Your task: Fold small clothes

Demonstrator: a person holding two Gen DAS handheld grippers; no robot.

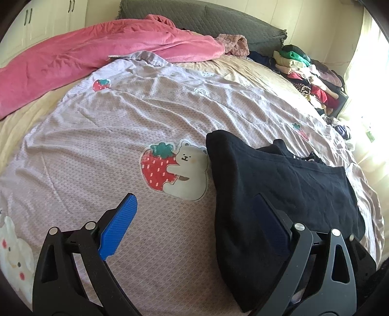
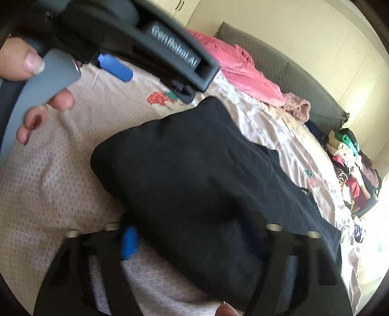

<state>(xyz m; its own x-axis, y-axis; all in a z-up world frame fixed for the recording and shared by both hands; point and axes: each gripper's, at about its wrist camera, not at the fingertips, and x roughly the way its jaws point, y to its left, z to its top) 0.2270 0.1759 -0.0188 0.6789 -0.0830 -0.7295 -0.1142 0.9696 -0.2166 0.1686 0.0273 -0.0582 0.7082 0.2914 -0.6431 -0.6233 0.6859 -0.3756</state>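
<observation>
Far left in the left wrist view: pink blanket (image 1: 97, 53) bunched along the edge of the bed (image 1: 238, 65), grey headboard cushion (image 1: 206, 17) behind it. Spread across the mattress, a lilac sheet (image 1: 97, 136) printed with a strawberry-and-bear motif (image 1: 173, 170). Low in that view, left gripper (image 1: 194, 226) with jaws spread wide, bright blue left finger (image 1: 118, 229) over bare sheet, right finger (image 1: 272, 228) shadowed against the black garment (image 1: 279, 179). Nothing pinched between them. Black garment lying flat on the sheet just right of the motif, touching its edge, near corner reaching toward the camera. Far right, a pile of mixed clothes (image 1: 308, 75) at the bed's edge, near a sunlit window.

Right wrist view, blurred: at upper left, a hand (image 2: 29, 80) wrapped round a grey handle, the left gripper (image 2: 116, 66) showing one blue finger above the sheet (image 2: 48, 175). In the middle, the black garment (image 2: 199, 175) filling most of the frame. At the bottom, right gripper (image 2: 194, 243) seemingly spread, blue left pad (image 2: 130, 243) beside the garment's edge, right finger lost against the dark cloth, so any contact with the fabric cannot be told. To the right, pink blanket (image 2: 243, 70), then the clothes pile (image 2: 350, 170).
</observation>
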